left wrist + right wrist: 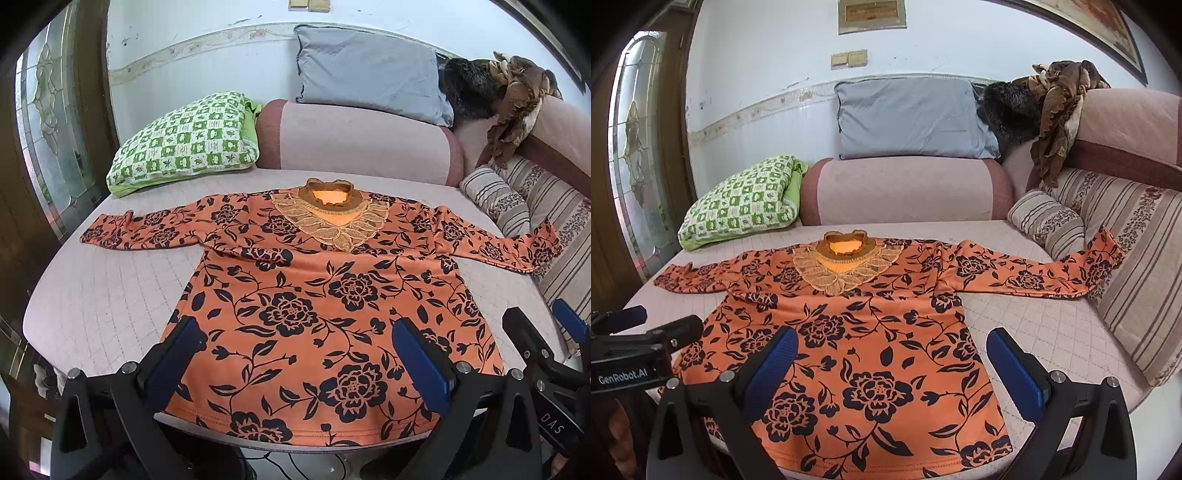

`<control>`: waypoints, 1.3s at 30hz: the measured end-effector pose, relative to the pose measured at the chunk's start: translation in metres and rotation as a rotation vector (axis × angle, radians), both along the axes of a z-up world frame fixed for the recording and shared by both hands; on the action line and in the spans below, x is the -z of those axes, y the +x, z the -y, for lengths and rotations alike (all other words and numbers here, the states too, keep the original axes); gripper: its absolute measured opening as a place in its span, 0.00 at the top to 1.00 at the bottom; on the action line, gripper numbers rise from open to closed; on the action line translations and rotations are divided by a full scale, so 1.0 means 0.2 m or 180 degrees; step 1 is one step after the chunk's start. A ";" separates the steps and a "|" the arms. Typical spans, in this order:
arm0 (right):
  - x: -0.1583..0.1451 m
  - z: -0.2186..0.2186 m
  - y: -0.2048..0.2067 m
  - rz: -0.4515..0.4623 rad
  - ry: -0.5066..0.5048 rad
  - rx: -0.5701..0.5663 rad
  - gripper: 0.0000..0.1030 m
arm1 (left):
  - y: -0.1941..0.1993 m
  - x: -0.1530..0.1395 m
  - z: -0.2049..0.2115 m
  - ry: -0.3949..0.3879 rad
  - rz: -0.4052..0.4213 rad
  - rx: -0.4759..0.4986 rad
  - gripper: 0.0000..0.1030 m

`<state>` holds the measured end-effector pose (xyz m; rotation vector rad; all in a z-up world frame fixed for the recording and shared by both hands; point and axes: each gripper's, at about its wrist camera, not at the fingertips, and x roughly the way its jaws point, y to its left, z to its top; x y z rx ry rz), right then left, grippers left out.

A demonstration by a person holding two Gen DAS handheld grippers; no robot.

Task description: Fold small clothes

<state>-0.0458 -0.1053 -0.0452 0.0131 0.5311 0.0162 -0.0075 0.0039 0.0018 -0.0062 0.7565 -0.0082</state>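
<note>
An orange long-sleeved top with black flowers (pixel 314 295) lies flat, front up, on a pale pink quilted seat (pixel 103 295), its lace collar (pixel 334 218) at the far side and both sleeves spread out. It also shows in the right wrist view (pixel 864 339). Its right sleeve end (pixel 1104 262) rests up against a striped cushion. My left gripper (pixel 299 336) is open and empty above the hem. My right gripper (pixel 892 347) is open and empty above the hem's right part; it also shows in the left wrist view (pixel 543 325).
A green checked pillow (pixel 184 140) lies at the far left. A pink bolster (pixel 362 140) and a grey pillow (pixel 373 74) stand behind the top. Striped cushions (pixel 1137 266) and a brown cloth (pixel 1060 110) are on the right. A glass door (pixel 48 140) is at left.
</note>
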 end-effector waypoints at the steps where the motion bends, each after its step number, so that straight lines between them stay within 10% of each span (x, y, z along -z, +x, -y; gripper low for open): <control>1: 0.00 0.00 0.00 -0.0006 -0.0002 -0.0002 0.00 | 0.00 0.00 -0.01 -0.0002 -0.0001 -0.0015 0.00; 39: -0.08 -0.09 0.00 0.0030 -0.0066 -0.0026 0.00 | 0.00 0.02 -0.11 -0.0078 0.0001 -0.0184 0.00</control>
